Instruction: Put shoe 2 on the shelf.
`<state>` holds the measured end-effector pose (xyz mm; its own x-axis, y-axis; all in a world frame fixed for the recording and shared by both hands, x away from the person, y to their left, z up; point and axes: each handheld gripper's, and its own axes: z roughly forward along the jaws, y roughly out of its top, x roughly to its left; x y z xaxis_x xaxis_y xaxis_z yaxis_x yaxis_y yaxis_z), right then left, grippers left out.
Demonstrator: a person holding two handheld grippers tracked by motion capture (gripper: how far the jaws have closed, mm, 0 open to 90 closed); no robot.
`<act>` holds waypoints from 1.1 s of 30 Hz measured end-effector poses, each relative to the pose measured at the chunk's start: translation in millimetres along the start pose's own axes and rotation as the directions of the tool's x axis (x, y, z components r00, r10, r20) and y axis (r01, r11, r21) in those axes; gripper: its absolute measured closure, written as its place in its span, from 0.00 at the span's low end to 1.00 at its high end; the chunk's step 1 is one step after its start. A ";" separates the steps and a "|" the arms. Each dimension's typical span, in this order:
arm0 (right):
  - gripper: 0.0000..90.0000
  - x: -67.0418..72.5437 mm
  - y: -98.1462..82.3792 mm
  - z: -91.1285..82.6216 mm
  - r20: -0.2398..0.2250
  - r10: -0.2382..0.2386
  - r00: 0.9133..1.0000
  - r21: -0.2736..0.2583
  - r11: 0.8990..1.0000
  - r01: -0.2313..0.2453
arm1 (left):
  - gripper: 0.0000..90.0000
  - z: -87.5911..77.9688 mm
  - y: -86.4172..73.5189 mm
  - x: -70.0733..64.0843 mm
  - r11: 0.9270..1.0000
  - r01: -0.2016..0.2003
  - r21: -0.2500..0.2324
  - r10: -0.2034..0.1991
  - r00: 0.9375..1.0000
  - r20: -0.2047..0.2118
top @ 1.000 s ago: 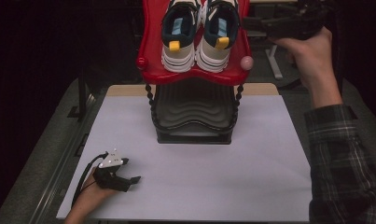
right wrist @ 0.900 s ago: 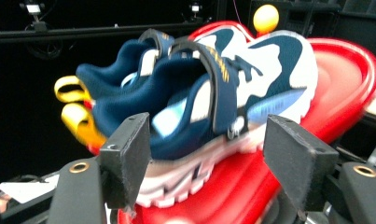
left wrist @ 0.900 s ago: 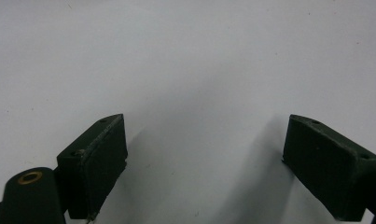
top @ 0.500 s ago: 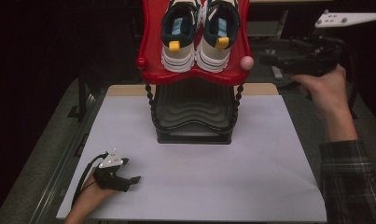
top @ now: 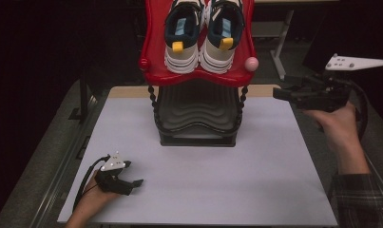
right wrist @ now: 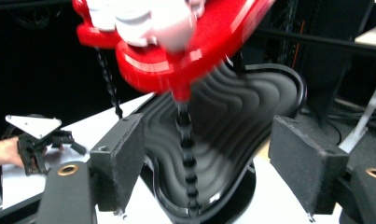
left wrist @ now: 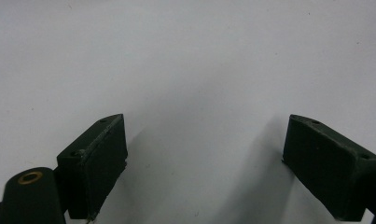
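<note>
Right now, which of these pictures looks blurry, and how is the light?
Right gripper view: the red top shelf and the sneakers smear with motion blur. High view: sharp, the white table evenly lit against dark surroundings. Left gripper view: soft shadows beside the left claw on white.

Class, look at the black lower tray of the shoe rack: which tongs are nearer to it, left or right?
Right. The right tongs hover beside the black lower tray, pointing at it. The left tongs rest on the table, nearer the person, apart from it.
</note>
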<state>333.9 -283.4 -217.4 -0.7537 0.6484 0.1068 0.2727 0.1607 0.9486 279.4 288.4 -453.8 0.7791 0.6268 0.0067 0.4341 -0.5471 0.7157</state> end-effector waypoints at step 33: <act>0.10 -1.8 -163.8 22.2 0.095 0.058 0.994 0.192 0.979 -0.076 | 0.14 0.0 -0.1 -0.2 1.000 -0.001 0.000 0.001 1.000 -0.001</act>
<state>303.9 -294.4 -379.5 -0.6764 0.7245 0.1330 0.4383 0.2508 0.8631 279.2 288.4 -453.9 0.7792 0.6268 0.0076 0.4336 -0.5476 0.7156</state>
